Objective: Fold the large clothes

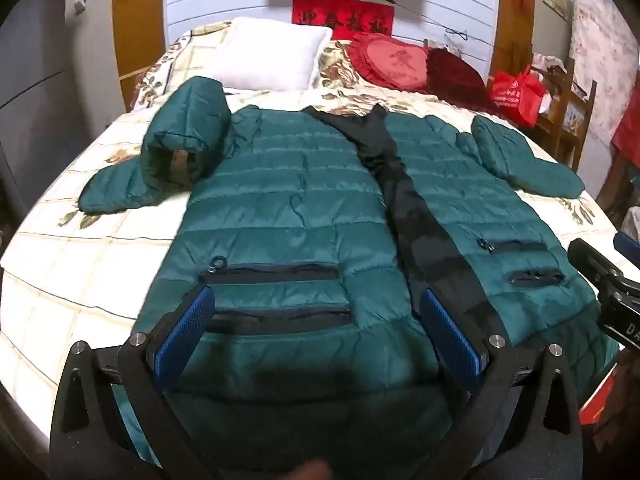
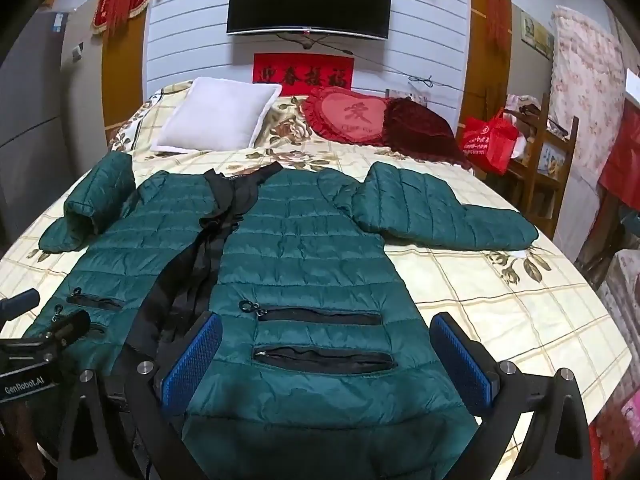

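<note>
Currently, the green puffer jacket (image 1: 288, 200) is seen spread front-up on the bed (image 1: 80, 264), unzipped, while the left gripper (image 1: 316, 328) and right gripper (image 2: 328, 356) are held fully agape above its hem, nothing grasped.

jacket (image 1: 280, 184): dark teal green, quilted in horizontal bands; black lining along the open front; black-edged pocket zips
bedspread (image 1: 80, 264): cream with a tan grid of lines and brown-and-olive flower prints
square pillow (image 1: 268, 54): plain white
heart cushion (image 1: 396, 60): red with a ruffled red edge and a darker red character in the middle
velvet cushion (image 1: 456, 76): deep maroon
wall banner (image 1: 344, 14): red with black characters
bag (image 1: 516, 94): bright red with white print
television (image 2: 308, 0): black screen
left gripper (image 1: 316, 326): black frame, blue dotted pads
right gripper (image 2: 328, 354): black frame, blue dotted pads
</note>
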`<control>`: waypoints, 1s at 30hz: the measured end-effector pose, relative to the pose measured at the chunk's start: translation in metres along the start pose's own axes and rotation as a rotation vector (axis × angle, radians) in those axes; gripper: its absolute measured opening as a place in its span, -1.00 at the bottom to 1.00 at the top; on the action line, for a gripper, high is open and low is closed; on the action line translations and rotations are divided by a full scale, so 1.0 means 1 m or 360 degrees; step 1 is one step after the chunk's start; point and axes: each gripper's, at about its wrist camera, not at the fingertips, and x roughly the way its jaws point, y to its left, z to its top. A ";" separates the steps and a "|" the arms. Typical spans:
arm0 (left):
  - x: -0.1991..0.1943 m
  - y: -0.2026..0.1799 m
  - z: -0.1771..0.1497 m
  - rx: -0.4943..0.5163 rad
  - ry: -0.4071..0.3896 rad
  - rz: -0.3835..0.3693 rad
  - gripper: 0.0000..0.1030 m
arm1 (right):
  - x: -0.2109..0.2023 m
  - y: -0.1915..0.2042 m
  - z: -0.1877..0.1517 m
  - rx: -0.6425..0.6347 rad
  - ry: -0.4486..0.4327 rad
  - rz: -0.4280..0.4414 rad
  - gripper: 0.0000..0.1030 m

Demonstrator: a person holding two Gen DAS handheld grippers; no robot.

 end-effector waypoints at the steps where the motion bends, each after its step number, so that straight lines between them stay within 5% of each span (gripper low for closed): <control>1: -0.001 0.000 -0.001 0.0002 -0.0005 0.0002 0.99 | 0.001 0.000 0.000 0.0002 0.0007 -0.0002 1.00; 6: -0.001 0.001 -0.002 -0.0021 0.0008 -0.0112 0.99 | 0.000 0.002 0.003 0.0028 0.0020 -0.0007 1.00; 30: 0.013 0.013 -0.006 -0.0124 0.0122 -0.0115 0.99 | 0.009 0.003 -0.002 0.0021 0.0006 -0.0007 1.00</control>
